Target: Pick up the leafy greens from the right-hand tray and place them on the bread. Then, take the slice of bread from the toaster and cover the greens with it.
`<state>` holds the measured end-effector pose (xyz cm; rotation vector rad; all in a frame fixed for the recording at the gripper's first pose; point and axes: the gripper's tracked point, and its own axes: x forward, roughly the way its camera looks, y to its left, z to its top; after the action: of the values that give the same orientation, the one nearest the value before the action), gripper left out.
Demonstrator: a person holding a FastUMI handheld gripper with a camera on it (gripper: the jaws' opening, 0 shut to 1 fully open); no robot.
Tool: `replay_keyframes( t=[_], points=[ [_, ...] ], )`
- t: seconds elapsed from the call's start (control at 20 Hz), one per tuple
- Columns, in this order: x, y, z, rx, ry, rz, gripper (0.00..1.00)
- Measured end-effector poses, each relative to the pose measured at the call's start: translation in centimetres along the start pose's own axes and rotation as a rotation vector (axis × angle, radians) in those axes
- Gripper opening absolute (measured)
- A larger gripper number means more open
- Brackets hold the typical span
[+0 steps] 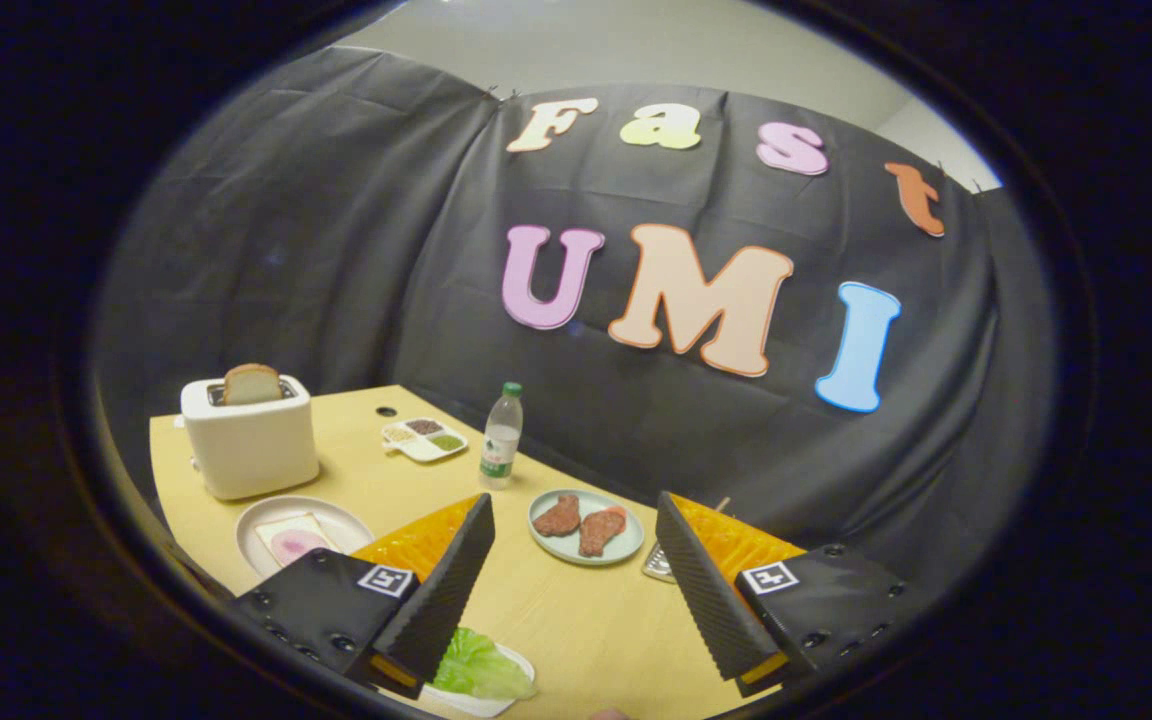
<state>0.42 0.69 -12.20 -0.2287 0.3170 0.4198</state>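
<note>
On the counter [576, 610]: leafy greens [479, 664] on a white tray [488, 702], below the left finger, untouched. Hand-held gripper [574, 530] spread wide, empty, apparently readied for descent. Bread [294, 538] plated near toaster [249, 436]; second slice [252, 383] standing in slot.

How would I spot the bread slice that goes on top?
Find the white boxy toaster at the wooden table's far corner, well beyond the open tongs. The tan bread slice stands upright in its slot; the other slice lies flat on a round white plate.

Tongs-mounted view, high above table [576, 610]
</note>
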Motion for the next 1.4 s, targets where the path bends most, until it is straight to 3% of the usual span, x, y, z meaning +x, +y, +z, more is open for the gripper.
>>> replay_keyframes(
  t=[0.4,1.0,1.4],
  points=[
    [1.7,2.6,-5.6,-0.150,0.127,0.189,0.98],
    [1.1,7.3,-14.7,-0.277,0.335,0.475,0.99],
    [0.3,9.7,-20.8,-0.379,0.472,0.615,0.99]
  ],
)
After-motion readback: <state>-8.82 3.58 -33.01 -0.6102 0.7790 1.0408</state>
